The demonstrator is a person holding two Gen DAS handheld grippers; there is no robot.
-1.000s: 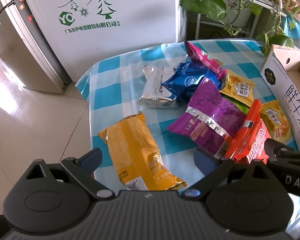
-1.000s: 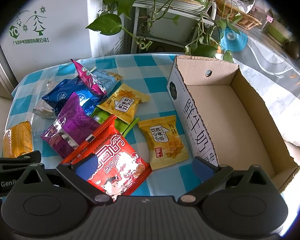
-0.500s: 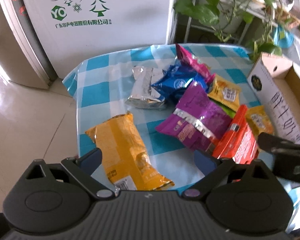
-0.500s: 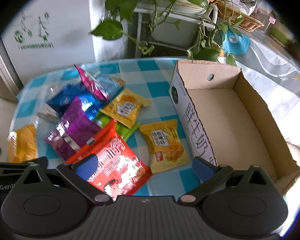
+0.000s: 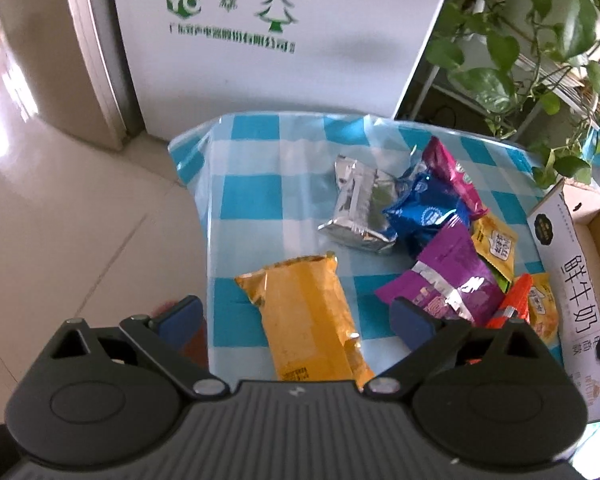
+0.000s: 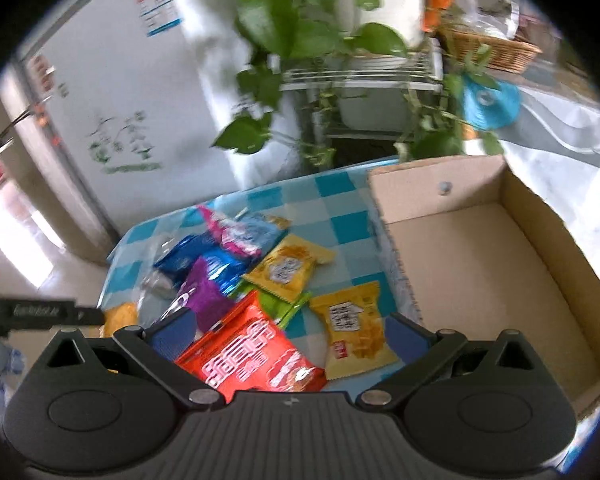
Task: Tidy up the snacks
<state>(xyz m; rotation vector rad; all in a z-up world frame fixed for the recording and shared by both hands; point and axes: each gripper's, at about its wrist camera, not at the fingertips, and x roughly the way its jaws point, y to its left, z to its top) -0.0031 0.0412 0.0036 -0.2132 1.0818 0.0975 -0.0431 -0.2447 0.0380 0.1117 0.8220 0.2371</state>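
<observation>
the left tool point(image 5: 294, 318) hangs with jaws wide apart and empty, straight above the long orange foil snack packet point(image 5: 306, 314), whose long axis runs away from it, well left of the open brown cardboard box point(image 6: 476, 264). the right tool point(image 6: 292, 334), also spread and empty, sits nearer that box.

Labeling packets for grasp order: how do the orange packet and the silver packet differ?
The orange packet is long, matte orange and lies alone by the table's near edge; the silver packet is shorter, shiny foil and touches the blue packet in the pile. Both lie flat on the checked cloth, ungrasped.
</observation>
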